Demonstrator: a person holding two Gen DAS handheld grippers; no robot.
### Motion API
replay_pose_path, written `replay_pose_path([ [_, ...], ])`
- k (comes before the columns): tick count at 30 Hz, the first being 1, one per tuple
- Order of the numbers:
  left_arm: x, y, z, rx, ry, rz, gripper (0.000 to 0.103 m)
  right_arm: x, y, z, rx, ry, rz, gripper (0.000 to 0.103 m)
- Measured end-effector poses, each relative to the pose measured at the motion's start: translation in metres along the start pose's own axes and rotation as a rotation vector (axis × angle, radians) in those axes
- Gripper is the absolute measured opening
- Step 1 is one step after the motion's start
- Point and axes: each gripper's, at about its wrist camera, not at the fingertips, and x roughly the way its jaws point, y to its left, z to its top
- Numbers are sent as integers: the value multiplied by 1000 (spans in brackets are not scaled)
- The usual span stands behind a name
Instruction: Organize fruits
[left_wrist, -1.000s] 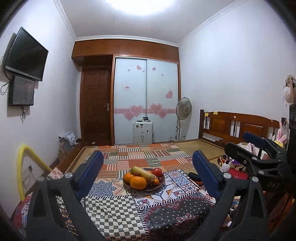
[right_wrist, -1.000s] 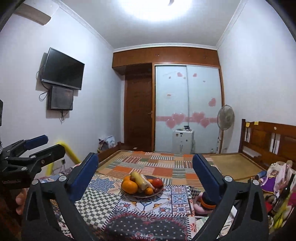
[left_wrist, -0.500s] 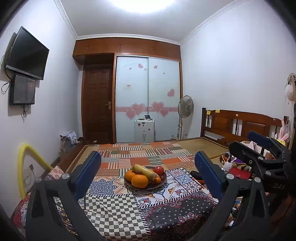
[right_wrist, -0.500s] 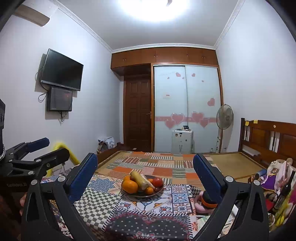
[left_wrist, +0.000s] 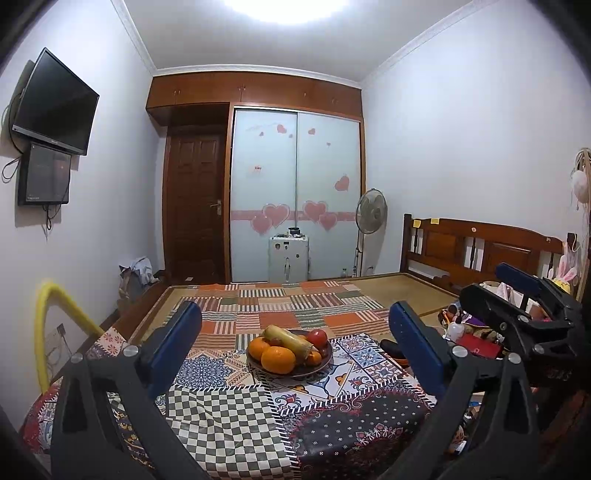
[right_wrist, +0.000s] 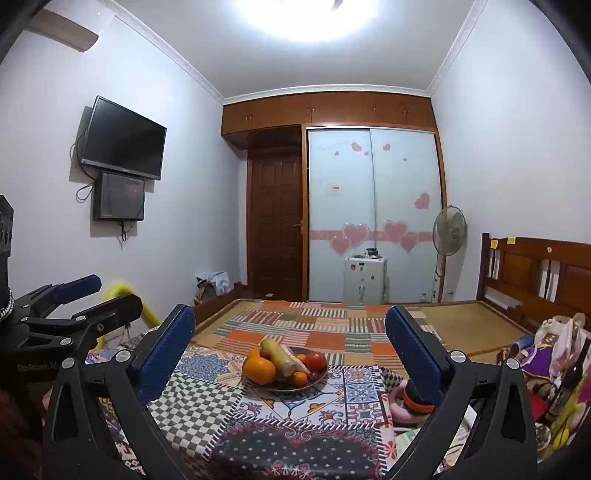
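1. While both grippers hung above the near edge of the table (left_wrist: 229, 417), the left gripper (left_wrist: 295, 343) had its blue fingers (left_wrist: 177, 339) spread wide, gripping nothing.
2. The right gripper (right_wrist: 290, 345) likewise stood with its jaws wide apart and empty; it also showed at the right edge of the left view.
3. The bowl (left_wrist: 291, 371) sat near the middle of the patchwork cloth (right_wrist: 207, 410), ahead of both grippers and framed between their fingers.
4. The banana (left_wrist: 290, 339) lay across the top of the pile, its long axis running from far-left down to near-right, the near end pointing toward the right gripper's side.
5. Two oranges (left_wrist: 277, 359) sat at the front left of the bowl, touching the banana.
6. The tomato (left_wrist: 317, 336) sat at the far right, beside the banana.
7. A small orange fruit (right_wrist: 298, 377) rested near the front rim; I could not tell its kind.
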Motion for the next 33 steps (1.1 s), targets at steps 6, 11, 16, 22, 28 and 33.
replay_pose_path([
  [6,2,-2,-2,-2,5,-6,103,0,1,1,1,-3,-3,103],
  [11,3,-5,-2,4,1,-6,103,0,1,2,10,-2,-1,103],
  [16,4,-6,-2,3,1,-7,103,-1,0,3,10,-4,0,103],
  [22,4,-5,-2,2,0,-6,103,0,1,4,9,-5,3,103],
  [28,4,-7,-3,7,-3,0,103,2,2,5,13,-4,1,103],
  [33,4,-7,-4,0,-2,0,103,2,2,4,11,-4,-2,103],
])
